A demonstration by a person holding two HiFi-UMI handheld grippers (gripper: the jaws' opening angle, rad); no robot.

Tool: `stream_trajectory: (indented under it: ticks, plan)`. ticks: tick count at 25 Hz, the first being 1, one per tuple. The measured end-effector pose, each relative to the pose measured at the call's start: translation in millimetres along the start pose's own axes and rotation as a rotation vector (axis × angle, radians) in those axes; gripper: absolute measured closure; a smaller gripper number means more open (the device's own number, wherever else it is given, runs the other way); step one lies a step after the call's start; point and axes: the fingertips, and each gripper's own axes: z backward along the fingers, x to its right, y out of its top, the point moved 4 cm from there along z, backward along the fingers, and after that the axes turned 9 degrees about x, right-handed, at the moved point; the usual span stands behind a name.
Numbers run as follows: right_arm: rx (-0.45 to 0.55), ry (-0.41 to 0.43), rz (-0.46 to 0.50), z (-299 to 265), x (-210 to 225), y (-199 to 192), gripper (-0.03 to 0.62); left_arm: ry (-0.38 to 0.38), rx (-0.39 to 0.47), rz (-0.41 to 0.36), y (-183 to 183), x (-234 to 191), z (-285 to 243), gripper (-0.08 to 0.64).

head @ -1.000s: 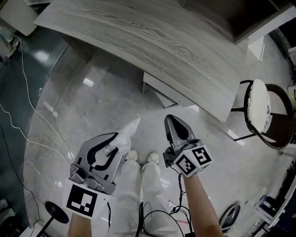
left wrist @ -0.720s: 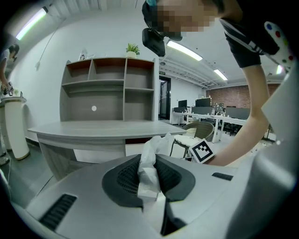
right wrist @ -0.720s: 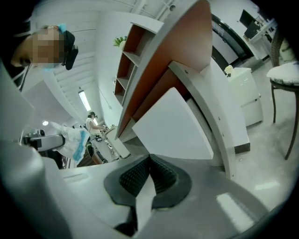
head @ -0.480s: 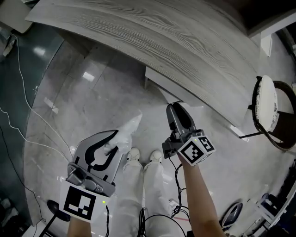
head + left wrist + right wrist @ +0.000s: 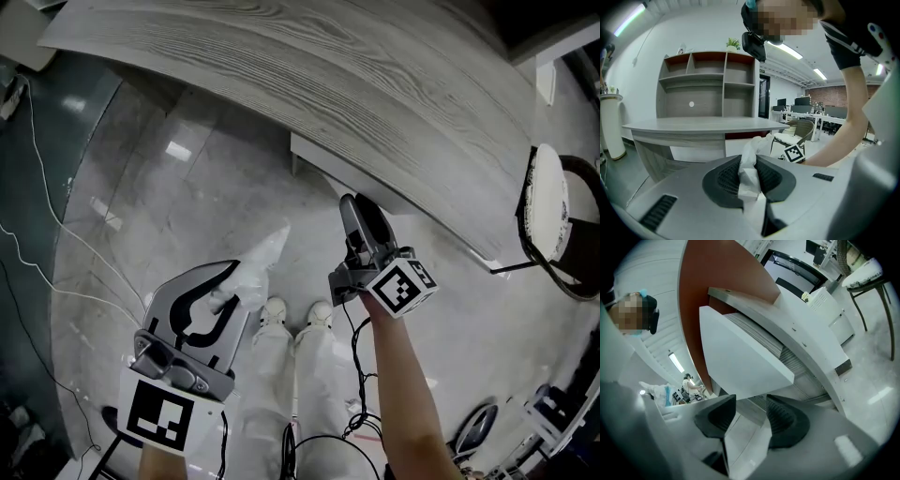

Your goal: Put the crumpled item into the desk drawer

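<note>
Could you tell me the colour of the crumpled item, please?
White crumpled item; clearest in the left gripper view.

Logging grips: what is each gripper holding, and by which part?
Left gripper pinches the crumpled item by its near part; right gripper, jaws just opened, holds nothing.

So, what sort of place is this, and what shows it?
Probably an office: a long grey wood-grain desk, a tall open shelving unit behind it, and rows of computer monitors beyond.
</note>
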Motion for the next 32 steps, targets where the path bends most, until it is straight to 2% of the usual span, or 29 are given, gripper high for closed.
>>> stream_trajectory:
  ticks: [9,13,20,32]
  plan:
    - [0.085,0.039,-0.058,-6.1,2.0,12.8,0.387,-0.002,-0.007,0.000,1.8,-1.5,-6.4,0.499]
    - [0.082,0.064,-0.039,-6.2,3.9,15.3,0.387,-0.005,-0.009,-0.006,0.0,-1.9,-8.8,0.499]
    - [0.088,0.096,-0.009,-1.1,3.7,14.6,0.428,-0.001,-0.002,0.003,-3.3,-0.3,-8.8,0.499]
    - [0.062,0.123,0.045,2.9,-0.5,13.2,0.462,0.005,0.000,0.002,-5.9,-2.9,-2.7,0.499]
